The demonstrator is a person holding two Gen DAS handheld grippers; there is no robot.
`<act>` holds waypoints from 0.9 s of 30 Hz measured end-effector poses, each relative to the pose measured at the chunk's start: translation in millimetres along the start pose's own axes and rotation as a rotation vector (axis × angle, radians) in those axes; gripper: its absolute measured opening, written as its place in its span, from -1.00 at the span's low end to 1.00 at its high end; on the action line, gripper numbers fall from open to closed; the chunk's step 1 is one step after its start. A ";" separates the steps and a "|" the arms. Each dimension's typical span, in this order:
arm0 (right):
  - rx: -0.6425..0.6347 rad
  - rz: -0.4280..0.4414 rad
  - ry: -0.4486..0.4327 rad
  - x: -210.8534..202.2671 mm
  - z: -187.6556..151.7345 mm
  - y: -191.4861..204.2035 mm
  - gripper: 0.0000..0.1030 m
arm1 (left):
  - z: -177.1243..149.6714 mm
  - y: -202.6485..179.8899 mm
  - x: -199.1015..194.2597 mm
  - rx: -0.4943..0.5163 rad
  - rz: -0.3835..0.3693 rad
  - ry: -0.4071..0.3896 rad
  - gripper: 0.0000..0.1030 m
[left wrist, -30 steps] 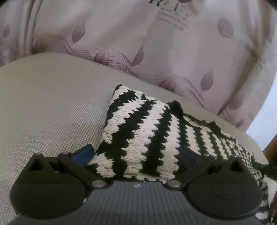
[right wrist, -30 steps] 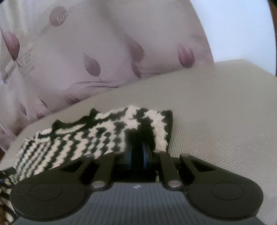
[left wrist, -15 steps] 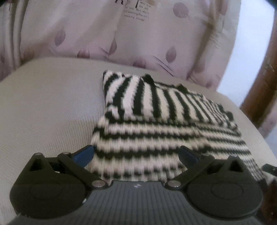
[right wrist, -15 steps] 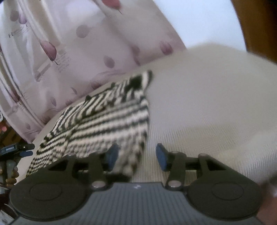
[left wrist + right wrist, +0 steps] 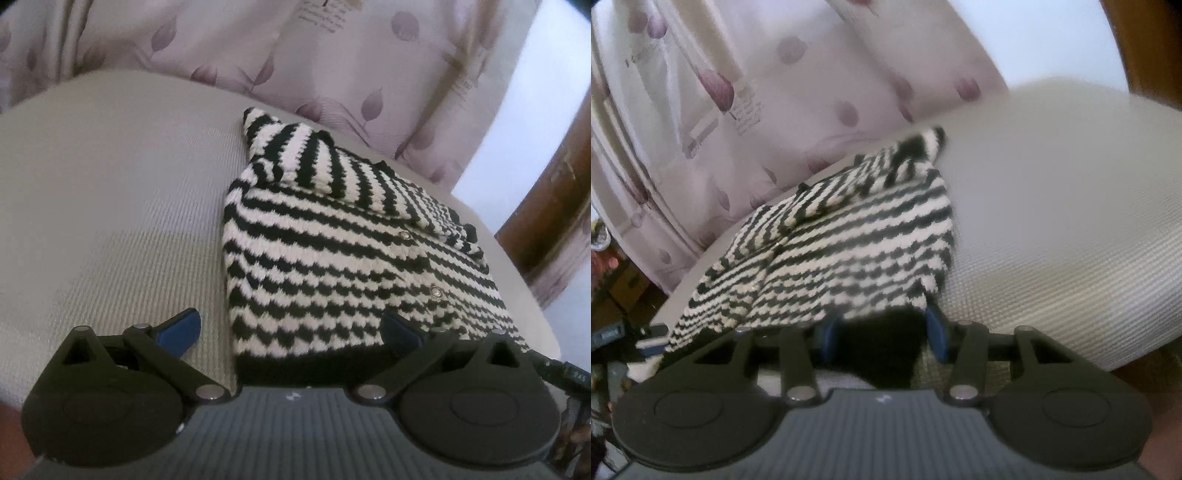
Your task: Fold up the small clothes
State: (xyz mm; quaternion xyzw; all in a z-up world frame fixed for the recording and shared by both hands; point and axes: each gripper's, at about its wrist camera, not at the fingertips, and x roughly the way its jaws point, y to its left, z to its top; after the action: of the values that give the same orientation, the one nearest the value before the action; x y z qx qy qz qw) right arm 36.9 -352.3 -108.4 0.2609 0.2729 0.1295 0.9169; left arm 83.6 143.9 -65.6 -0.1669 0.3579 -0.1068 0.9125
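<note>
Sweater (image 5: pixel 343 258) hem lies between open left tongs (image 5: pixel 291 332).

A grey woven cushion (image 5: pixel 110 206) fills the foreground. Behind it hangs a pale curtain (image 5: pixel 332 74) printed with purple leaves, beside brown wooden trim (image 5: pixel 554 221).

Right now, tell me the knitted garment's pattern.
Black and white stripes on the garment, clearest in the left wrist view.

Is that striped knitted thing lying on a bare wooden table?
No, the black-and-white striped knit lies on a grey woven cushion, with a pale leaf-patterned curtain behind it.
</note>
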 end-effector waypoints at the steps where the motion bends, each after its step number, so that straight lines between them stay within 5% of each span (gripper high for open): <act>1: 0.005 0.006 0.002 1.1 0.1 0.0 -0.07 | -0.6 0.1 0.1 0.004 -0.006 -0.007 0.96; 5: 0.023 -0.022 0.002 3.7 -0.4 -0.9 -0.50 | -0.6 -3.6 2.7 0.040 -0.020 -0.002 0.79; 10: 0.091 0.015 0.009 1.1 0.3 -12.9 -0.56 | -2.4 -2.0 -0.7 0.061 -0.031 0.013 0.22; 12: 0.108 0.031 0.017 0.6 1.3 -15.3 -0.55 | -2.5 -1.7 -1.1 0.082 -0.038 0.018 0.24; 17: 0.176 0.053 0.023 3.8 2.9 -20.6 -0.49 | 0.0 -1.2 5.7 0.073 -0.138 0.051 1.00; 22: 0.218 0.072 0.016 9.0 1.7 -19.9 -0.42 | -1.0 -3.4 9.7 0.067 -0.132 0.037 0.94; 24: 0.227 0.076 0.013 10.6 1.4 -19.9 -0.42 | -0.8 -1.5 9.1 0.052 -0.129 0.028 0.81; 27: 0.200 0.067 0.016 14.0 1.9 -14.3 -0.43 | 0.5 -2.4 9.0 0.075 -0.073 0.028 -0.14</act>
State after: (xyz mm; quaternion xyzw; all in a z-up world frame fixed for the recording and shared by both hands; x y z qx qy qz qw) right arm 50.8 -359.6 -121.0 0.3591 0.2830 0.1342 0.8792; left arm 90.3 139.0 -70.0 -0.1438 0.3600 -0.1559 0.9085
